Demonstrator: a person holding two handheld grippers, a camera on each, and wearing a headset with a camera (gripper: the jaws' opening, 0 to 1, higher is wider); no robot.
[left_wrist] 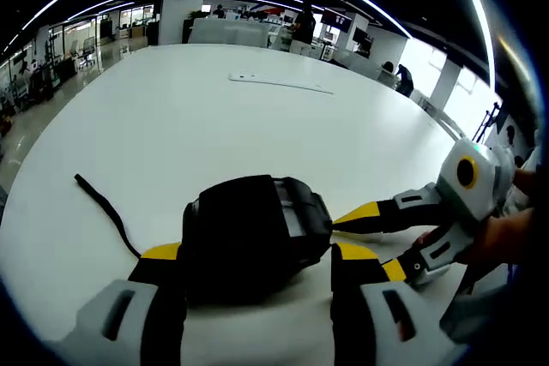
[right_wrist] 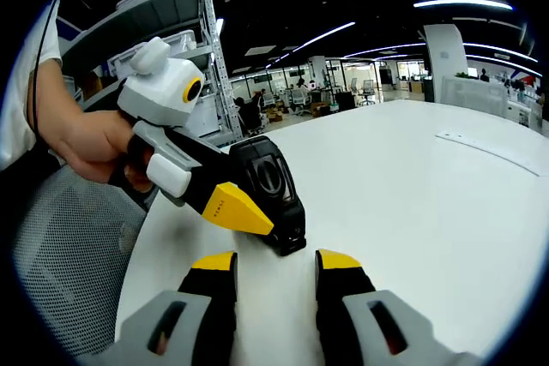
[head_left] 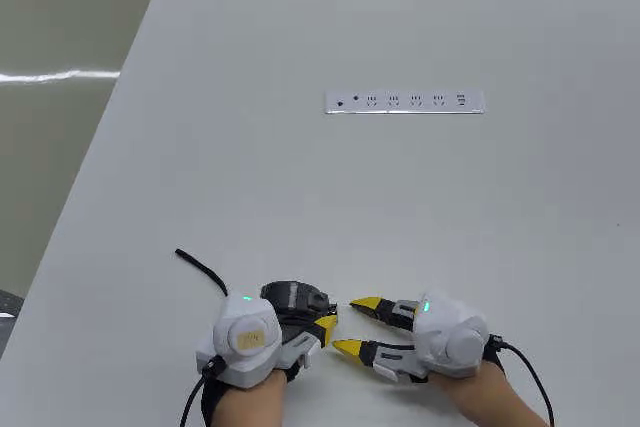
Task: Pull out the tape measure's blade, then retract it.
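Holding the tape measure [head_left: 295,299] down on the white desk [head_left: 420,207], the left tongs [left_wrist: 257,255] are clamped on its black case, one yellow-tipped jaw against each flank. It sits near the desk's front edge, at about 6 o'clock in the head view, with a white power strip [head_left: 405,102] well apart at 12 o'clock. The right tongs [head_left: 357,326] lie just beside the case at its 3 o'clock, jaws apart and pointing at it, gripping nothing. The blade looks fully wound in, so I judge the pull is not yet begun.

To do this step well, the right tongs should go in low along the desk to the blade's mouth, pinch the end hook squarely, and draw straight toward 3 o'clock — no twist, no lift — while the left tongs pin the case so it cannot slide. Guiding the blade back slowly, not letting it fly, would spare a snap-back.

The end hook is hard to make out: in the right gripper view the case's corner nearest the right tongs is dark and small, and I cannot tell where the blade exits. In the head view one jaw of the left tongs is hidden behind the case. A black wrist strap [head_left: 200,269] trails off toward 10 o'clock; where it joins the case is covered by a jaw in the left gripper view
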